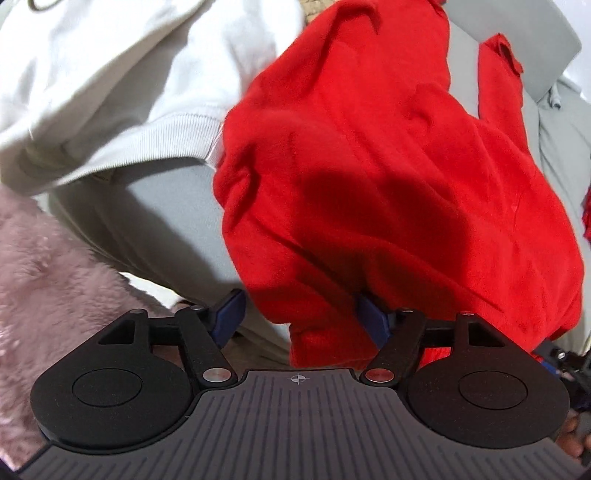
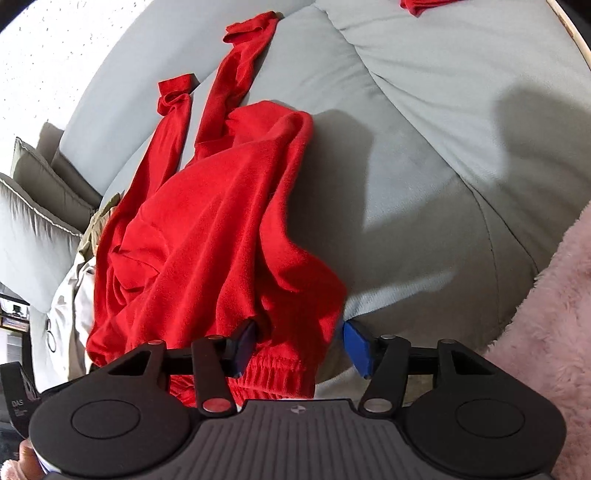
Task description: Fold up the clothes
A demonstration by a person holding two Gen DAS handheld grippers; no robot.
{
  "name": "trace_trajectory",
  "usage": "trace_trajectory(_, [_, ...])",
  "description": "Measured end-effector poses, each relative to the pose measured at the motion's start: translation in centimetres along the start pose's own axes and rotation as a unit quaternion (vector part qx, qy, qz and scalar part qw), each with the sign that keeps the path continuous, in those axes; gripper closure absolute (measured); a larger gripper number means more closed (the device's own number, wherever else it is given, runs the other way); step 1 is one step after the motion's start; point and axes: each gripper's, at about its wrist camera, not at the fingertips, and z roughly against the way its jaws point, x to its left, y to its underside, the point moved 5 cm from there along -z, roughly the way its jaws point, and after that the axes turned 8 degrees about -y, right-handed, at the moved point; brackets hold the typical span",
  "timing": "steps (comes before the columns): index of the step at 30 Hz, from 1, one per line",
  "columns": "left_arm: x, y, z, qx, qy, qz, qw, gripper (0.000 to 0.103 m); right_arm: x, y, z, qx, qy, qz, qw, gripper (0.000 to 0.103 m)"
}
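Lying across the pale grey cushioned sofa (image 2: 424, 155): a bright red fleece-like pair of jogging trousers (image 2: 207, 229), bunched and creased, two narrow cuffed legs trailing to the far end, ribbed elastic waistband at the near edge. Not yet lying folded flat; deep wrinkles and a humped middle showing, so most of the folding judged outstanding for this garment.

Resting at far left in the left wrist view: a white cotton sweatshirt with ribbed hem (image 1: 122, 92), loosely heaped, not squared. Crowding the near corner: a pink fluffy long-pile blanket (image 1: 48, 273). Peeking at the far right edge of the sofa: a small red cloth piece (image 2: 421, 5), too cropped for telling its state.

Standing open around the near waistband, blue pads spread well apart: left gripper (image 1: 301, 317), one pad partly buried in red cloth, clamping nothing. Likewise gaping over the waistband: right gripper (image 2: 301, 347), gripping nothing.
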Motion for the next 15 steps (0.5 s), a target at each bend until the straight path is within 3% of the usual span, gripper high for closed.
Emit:
trace_trajectory(2, [0.1, 0.2, 0.4, 0.001, 0.009, 0.002, 1.0, 0.037, -0.1, -0.1, 0.3, 0.007, 0.013, 0.014, 1.0, 0.06])
trace_trajectory(4, [0.0, 0.6, 1.0, 0.0, 0.016, 0.0, 0.9999, 0.05, -0.6, -0.2, 0.9, 0.012, 0.013, 0.015, 1.0, 0.078])
trace_trajectory(5, [0.2, 0.8, 1.3, 0.0, 0.02, -0.001, 0.9998, 0.053, -1.0, -0.2, 1.3, 0.014, -0.003, 0.0, 1.0, 0.09])
trace_trajectory(6, [0.3, 1.0, 1.5, 0.0, 0.025, -0.002, 0.9997, 0.059, -1.1, -0.2, 1.6, 0.014, -0.027, -0.013, 0.999, 0.095])
trace_trajectory(7, [0.5, 1.1, 1.8, 0.0, 0.03, -0.002, 0.9996, 0.077, -0.9, -0.1, 1.8, 0.009, -0.032, -0.01, 0.999, 0.095])
trace_trajectory(9, [0.9, 1.5, 2.3, 0.0, 0.039, -0.003, 0.9992, 0.096, -0.5, -0.1, 2.3, -0.001, -0.043, -0.007, 0.999, 0.095])
trace_trajectory(15, [2.0, 2.2, 4.0, -0.003, 0.069, -0.002, 0.9976, 0.099, 0.0, 0.2, 5.3, -0.019, -0.098, -0.054, 0.994, 0.095])
